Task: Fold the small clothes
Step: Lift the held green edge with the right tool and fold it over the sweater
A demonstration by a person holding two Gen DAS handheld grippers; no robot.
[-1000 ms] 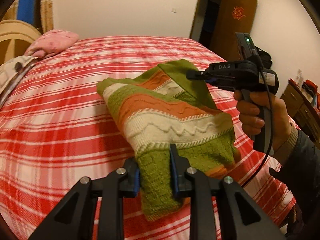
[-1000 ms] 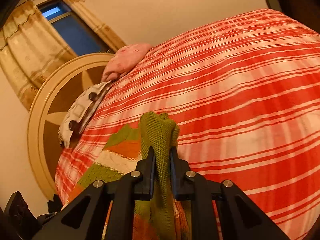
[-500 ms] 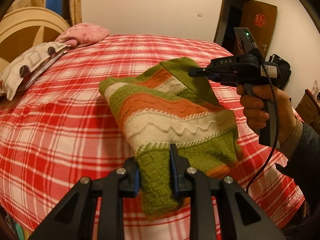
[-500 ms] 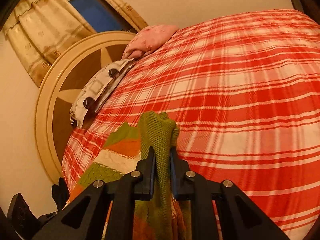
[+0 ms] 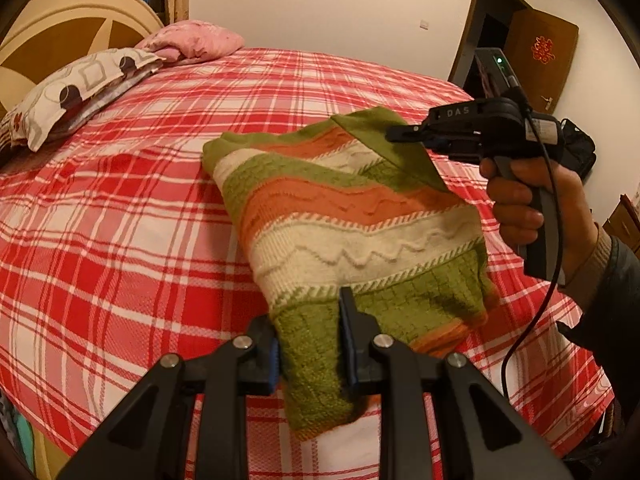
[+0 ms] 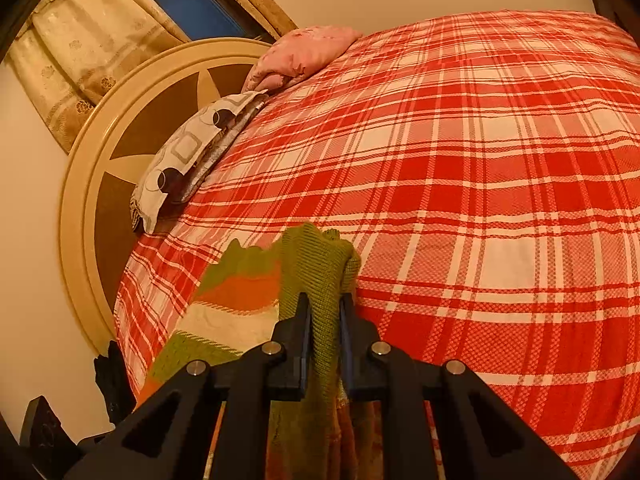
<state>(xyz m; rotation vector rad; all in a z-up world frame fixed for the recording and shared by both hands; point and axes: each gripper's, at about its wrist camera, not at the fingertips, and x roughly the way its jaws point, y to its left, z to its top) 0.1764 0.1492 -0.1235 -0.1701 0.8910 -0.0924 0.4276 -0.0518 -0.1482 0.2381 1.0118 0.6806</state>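
Observation:
A small knitted sweater (image 5: 352, 216) with green, orange and cream stripes is held folded over above the red plaid bed (image 5: 120, 208). My left gripper (image 5: 310, 336) is shut on its green near hem. My right gripper (image 5: 394, 136), seen at the right of the left wrist view, is shut on the far green corner and holds it raised. In the right wrist view the right gripper (image 6: 325, 320) pinches a bunched green fold of the sweater (image 6: 316, 264), the striped part hanging to the left.
A patterned pillow (image 5: 76, 96) and a pink pillow (image 5: 192, 42) lie at the head of the bed by a round wooden headboard (image 6: 120, 128). A curtained window (image 6: 192, 0) is behind. A dark doorway (image 5: 488, 52) and brown door stand at the far right.
Both grippers keep their hold on the sweater. Both views have swung so that the headboard and pillows come more into view; the sweater stays in the same pose between the grippers.

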